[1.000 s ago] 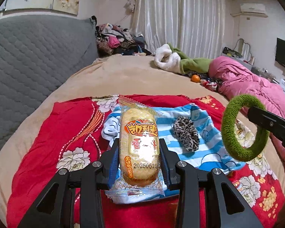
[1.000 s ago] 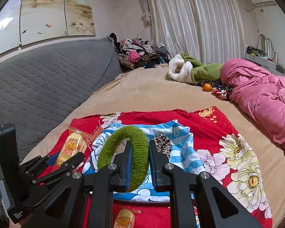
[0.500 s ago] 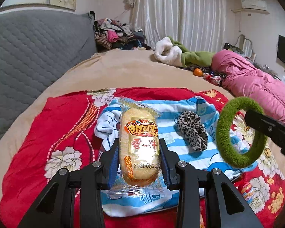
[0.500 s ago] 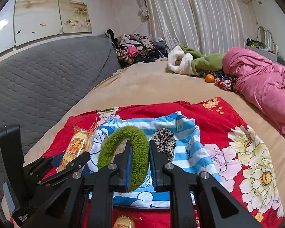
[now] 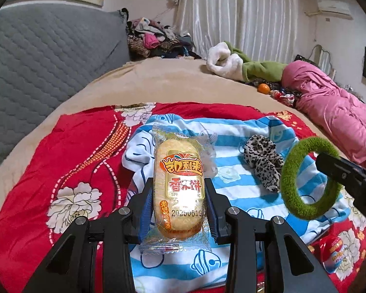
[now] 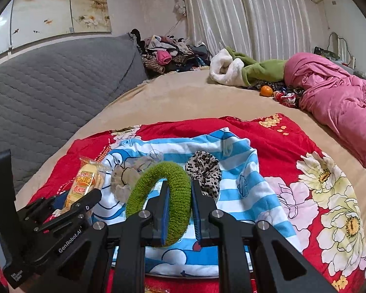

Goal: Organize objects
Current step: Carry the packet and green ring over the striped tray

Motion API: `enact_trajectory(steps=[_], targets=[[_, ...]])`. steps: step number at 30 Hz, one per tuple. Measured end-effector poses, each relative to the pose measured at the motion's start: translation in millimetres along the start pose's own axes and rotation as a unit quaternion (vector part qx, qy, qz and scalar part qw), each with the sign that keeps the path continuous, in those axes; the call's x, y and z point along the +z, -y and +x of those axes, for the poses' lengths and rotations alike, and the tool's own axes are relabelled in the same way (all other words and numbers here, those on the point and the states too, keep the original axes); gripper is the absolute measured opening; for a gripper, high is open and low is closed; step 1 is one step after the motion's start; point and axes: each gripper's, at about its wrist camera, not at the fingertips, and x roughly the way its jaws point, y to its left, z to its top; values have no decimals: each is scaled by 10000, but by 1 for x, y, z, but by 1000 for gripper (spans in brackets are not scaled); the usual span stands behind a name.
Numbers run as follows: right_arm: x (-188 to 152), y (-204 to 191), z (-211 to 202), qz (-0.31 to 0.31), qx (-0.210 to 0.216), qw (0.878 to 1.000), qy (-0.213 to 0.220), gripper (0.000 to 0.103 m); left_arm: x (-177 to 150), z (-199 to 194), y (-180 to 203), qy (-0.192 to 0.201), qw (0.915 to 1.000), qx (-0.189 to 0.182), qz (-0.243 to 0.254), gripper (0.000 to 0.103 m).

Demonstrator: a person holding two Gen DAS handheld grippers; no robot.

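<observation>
Both fingers loaded over the bed

Meanwhile the left gripper (image 5: 179, 205) clamped a wrapped rice cracker (image 5: 179, 190); the right gripper (image 6: 179, 210) pinched a green scrunchie (image 6: 166, 195). At 1 o'clock lay a leopard scrunchie (image 6: 203, 173) on the striped cloth (image 6: 246, 195).

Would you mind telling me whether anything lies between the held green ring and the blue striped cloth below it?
Nothing visible does. The right gripper holds the green ring above the blue striped cloth. The leopard scrunchie lies on the cloth just beyond the ring, and a beige scrunchie lies to its left.
</observation>
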Motion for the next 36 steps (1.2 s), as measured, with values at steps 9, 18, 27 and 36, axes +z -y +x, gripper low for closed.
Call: enact_trajectory(steps=[9,18,27,36], targets=[[-7,2,17,-11,-46,9999,-99,17,-5,13,11,-71,9999,-47,92,39],[-12,5,26,12,-51,9998,-188,17,-13,27,14,-209,9997,18,149,39],[-17,6,35,12,-68,9994,-326,17,-17,36,16,-336,9993,47,174,39],[-21,2,46,-75,-106,9988,-473,17,-20,42,18,-427,9989,50,200,39]])
